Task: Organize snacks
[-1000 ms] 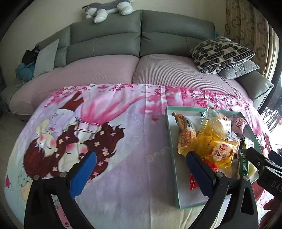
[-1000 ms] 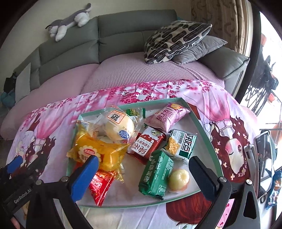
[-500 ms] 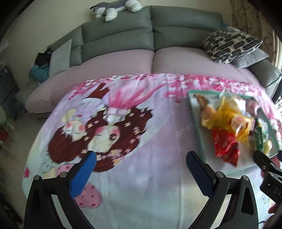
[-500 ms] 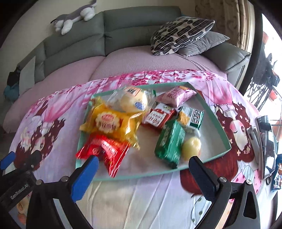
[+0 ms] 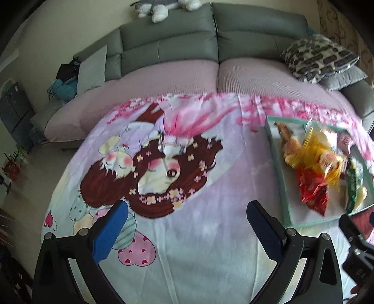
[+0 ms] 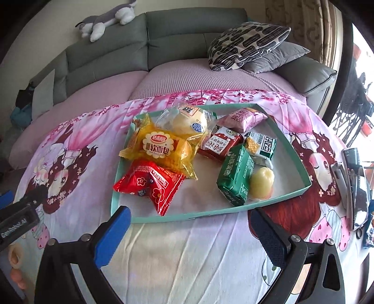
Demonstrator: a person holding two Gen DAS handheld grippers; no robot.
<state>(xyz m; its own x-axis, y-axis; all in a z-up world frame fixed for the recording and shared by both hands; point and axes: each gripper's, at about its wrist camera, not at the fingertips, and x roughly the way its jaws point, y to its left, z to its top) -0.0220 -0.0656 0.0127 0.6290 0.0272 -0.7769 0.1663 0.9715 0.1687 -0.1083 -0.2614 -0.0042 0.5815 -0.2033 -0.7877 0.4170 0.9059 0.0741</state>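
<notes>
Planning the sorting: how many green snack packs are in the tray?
1: green pack, near the tray's front right, beside a pale yellow snack. Others may hide underneath.

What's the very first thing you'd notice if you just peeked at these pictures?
Probably the pile of bright snacks in the teal tray: a yellow bread packet lies over a red packet on its left side, and a green packet sits to the right. Under it spreads a pink cartoon cloth with big-eyed girls. A grey plush toy lies on top of the sofa back behind.
</notes>
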